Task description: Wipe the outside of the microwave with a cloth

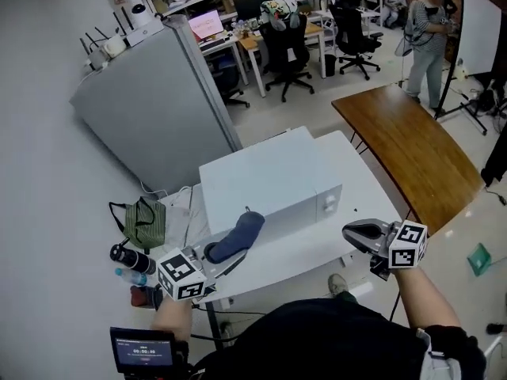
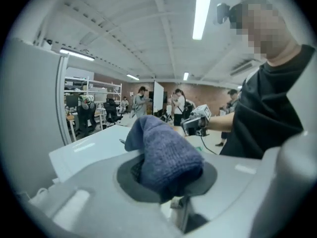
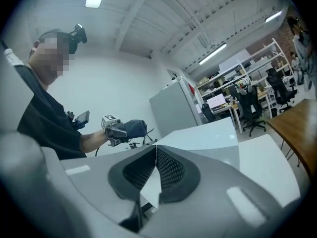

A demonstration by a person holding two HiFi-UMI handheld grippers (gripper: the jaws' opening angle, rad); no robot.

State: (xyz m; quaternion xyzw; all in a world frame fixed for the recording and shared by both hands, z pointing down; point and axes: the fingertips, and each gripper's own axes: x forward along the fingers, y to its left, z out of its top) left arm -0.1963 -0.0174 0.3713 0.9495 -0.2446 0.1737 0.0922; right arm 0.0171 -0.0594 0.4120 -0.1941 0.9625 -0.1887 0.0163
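The white microwave (image 1: 269, 176) stands on a white table (image 1: 356, 176). A dark blue knitted cloth (image 1: 238, 236) is pinched in my left gripper (image 1: 224, 257) at the microwave's near left corner, and its free end lies against the microwave's edge. In the left gripper view the cloth (image 2: 166, 155) fills the gap between the jaws, with the microwave top (image 2: 94, 145) behind it. My right gripper (image 1: 354, 233) hovers beside the microwave's right front corner, shut and holding nothing. In the right gripper view its pads (image 3: 168, 170) meet, and the microwave (image 3: 203, 135) lies ahead.
A grey cabinet (image 1: 158, 101) stands behind the table at the left. To the right is a brown wooden table (image 1: 412, 149). A green bag (image 1: 145, 222) and bottles (image 1: 131, 258) lie on the floor at the left. Office chairs (image 1: 287, 46) and a standing person (image 1: 428, 38) are far back.
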